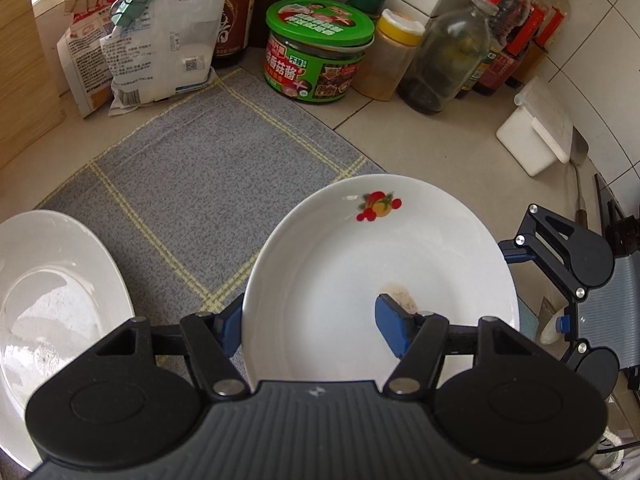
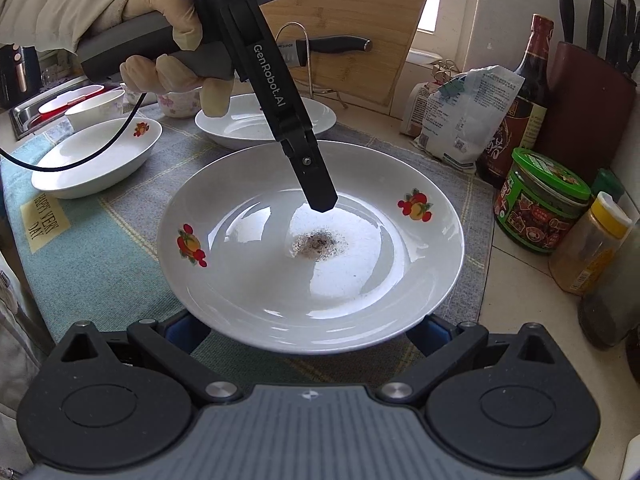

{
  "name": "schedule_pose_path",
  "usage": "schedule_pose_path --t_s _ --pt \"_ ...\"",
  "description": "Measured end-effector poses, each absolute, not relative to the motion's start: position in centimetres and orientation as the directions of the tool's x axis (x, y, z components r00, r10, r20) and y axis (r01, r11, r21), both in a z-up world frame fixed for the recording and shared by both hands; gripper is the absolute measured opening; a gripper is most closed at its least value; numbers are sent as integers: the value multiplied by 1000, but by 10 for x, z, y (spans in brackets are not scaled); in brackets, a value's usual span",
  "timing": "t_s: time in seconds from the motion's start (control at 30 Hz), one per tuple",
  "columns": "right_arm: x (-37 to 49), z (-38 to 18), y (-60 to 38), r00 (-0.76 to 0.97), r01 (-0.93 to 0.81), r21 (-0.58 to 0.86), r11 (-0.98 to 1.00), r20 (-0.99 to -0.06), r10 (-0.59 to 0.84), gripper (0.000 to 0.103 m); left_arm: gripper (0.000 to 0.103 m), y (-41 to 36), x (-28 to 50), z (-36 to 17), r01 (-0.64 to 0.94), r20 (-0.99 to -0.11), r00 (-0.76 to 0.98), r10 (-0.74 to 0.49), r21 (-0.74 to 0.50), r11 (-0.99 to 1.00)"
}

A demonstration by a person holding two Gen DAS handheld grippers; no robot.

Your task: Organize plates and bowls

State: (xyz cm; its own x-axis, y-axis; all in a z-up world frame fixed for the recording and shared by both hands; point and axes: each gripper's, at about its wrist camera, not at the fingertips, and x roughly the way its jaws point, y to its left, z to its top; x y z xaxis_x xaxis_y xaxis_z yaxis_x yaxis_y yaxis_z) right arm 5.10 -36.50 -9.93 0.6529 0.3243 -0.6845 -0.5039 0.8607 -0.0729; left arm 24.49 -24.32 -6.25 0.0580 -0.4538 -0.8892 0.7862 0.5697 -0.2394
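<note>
Fruit-print plate is clamped at its far rim by left claw, above grey cloth on worktop. Right claw sits under near rim; grip cannot be told.

Plate at frame centre on the mat; two plates upper left; jars at right.

Three plates; two bowls; two grippers
</note>
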Motion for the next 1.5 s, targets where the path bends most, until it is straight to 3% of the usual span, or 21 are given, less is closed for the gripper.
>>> schedule_pose_path --t_s 1.33,1.5 --pt "84 -119 -393 628 -480 -35 877 -712 315 103 65 -279 269 -91 792 -900 88 -426 -197 578" --pt "82 -117 -394 633 -478 -54 877 -713 302 103 72 -276 265 -87 799 -897 111 -427 -175 575"
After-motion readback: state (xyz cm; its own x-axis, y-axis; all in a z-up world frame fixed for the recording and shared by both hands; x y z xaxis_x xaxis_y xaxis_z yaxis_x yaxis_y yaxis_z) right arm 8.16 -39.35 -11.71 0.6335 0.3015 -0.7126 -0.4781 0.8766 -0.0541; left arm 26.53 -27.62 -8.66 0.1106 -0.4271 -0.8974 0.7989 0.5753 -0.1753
